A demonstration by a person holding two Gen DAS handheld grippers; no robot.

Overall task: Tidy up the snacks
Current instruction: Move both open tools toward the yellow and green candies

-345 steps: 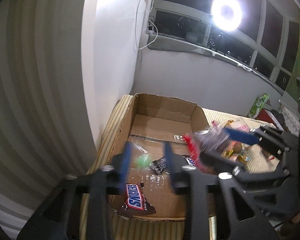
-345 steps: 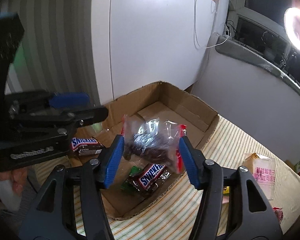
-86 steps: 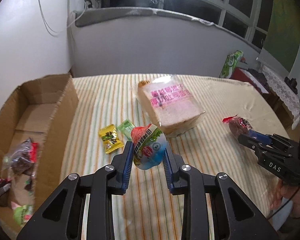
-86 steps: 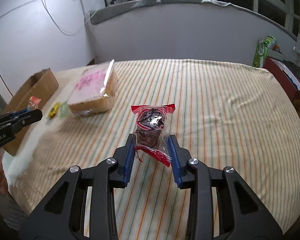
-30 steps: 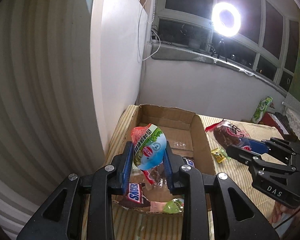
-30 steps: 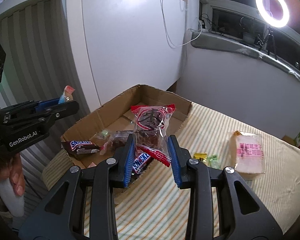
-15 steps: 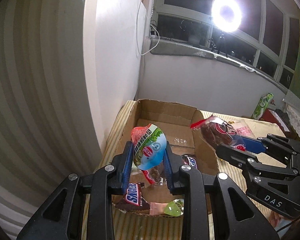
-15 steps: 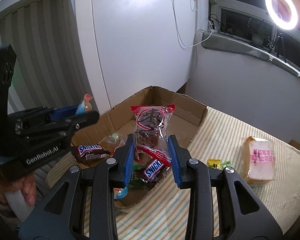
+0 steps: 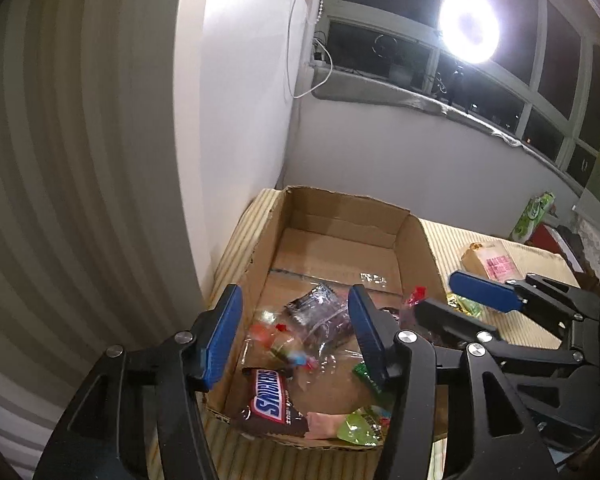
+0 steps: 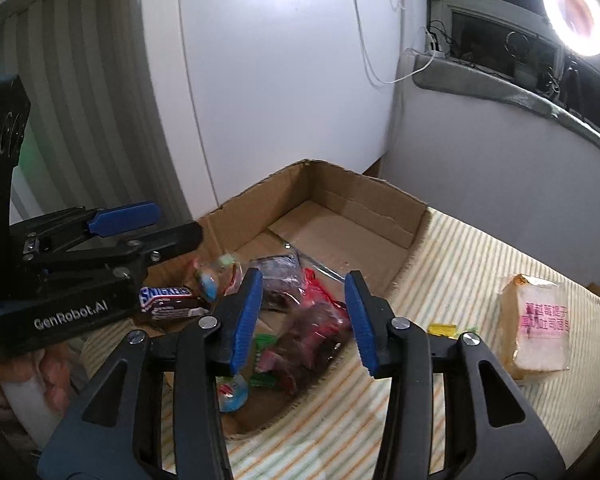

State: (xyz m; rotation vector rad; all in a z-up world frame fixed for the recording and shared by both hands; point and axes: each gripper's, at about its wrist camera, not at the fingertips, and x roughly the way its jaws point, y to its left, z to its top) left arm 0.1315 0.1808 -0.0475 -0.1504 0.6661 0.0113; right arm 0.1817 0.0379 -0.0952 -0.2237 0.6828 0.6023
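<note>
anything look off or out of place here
Mostly tidy: the snacks sit loosely piled in the cardboard box, including the Snickers bar. Still out on the striped cloth are the wrapped bread and a yellow candy. The box's near edge looks ragged. Both grippers' jaws are opening, empty.

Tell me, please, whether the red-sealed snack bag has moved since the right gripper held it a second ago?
Yes. The red-sealed snack bag has dropped from between the opening right gripper pads into the cardboard box, beside its near wall.
</note>
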